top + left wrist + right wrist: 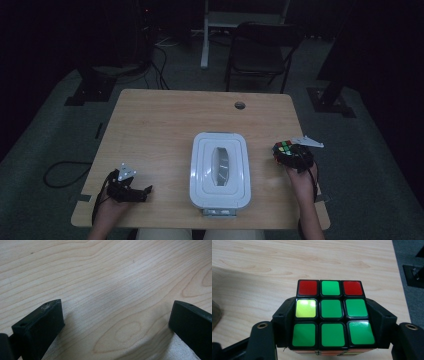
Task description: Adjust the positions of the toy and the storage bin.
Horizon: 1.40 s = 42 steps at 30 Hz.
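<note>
A Rubik's cube (pixel 330 316) sits clamped between the black jaws of my right gripper (pixel 332 322); its top face is mostly green, with two red squares and a yellow one. Seen from the high view, the cube (pixel 283 150) and the right gripper (pixel 296 157) hover at the table's right side, just right of the white box. My left gripper (pixel 131 191) rests near the front left of the table. Its jaws stand wide apart over bare wood (pixel 117 302) with nothing between them.
A white lidded plastic box (pixel 220 170) with a clear oval window lies at the front middle of the wooden table (pixel 165 125). A cable hole (pixel 240 105) is near the far edge. A folding chair (pixel 260 52) stands behind the table.
</note>
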Tool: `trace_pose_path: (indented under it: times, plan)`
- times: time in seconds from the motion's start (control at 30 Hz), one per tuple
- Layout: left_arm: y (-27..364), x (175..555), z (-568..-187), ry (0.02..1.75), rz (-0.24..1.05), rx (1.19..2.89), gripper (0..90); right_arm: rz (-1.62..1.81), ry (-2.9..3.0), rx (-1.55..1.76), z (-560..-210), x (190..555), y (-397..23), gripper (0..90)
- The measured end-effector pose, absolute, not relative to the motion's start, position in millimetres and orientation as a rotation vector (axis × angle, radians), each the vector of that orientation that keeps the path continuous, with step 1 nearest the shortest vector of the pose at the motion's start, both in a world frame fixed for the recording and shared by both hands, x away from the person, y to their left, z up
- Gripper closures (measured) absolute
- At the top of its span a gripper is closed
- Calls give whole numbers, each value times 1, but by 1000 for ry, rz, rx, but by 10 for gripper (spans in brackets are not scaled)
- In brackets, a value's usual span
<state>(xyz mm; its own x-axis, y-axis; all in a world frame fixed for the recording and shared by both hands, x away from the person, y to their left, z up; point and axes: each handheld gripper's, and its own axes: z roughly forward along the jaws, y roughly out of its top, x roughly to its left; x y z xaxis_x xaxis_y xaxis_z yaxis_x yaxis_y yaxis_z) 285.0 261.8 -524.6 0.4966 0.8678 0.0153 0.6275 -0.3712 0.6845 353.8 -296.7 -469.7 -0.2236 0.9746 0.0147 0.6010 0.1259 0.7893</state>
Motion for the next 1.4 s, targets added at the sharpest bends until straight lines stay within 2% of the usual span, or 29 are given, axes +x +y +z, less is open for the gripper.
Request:
trace_pose_path:
  times: [0.57, 1.03, 1.1, 1.2, 1.4]
  plan:
    - [262, 285, -524, 1218, 501, 2126, 4, 929, 1857, 1563, -480, 304, -321, 339]
    - [262, 285, -524, 1208, 497, 2133, 4, 899, 1886, 1590, -501, 294, -318, 336]
    - [262, 285, -524, 1208, 498, 2133, 4, 899, 1893, 1598, -500, 295, -318, 307]
    - [262, 285, -524, 1208, 498, 2133, 4, 933, 1880, 1614, -497, 296, -319, 211]
    - [262, 285, -524, 1208, 498, 2133, 5, 997, 1875, 1582, -485, 296, -319, 163]
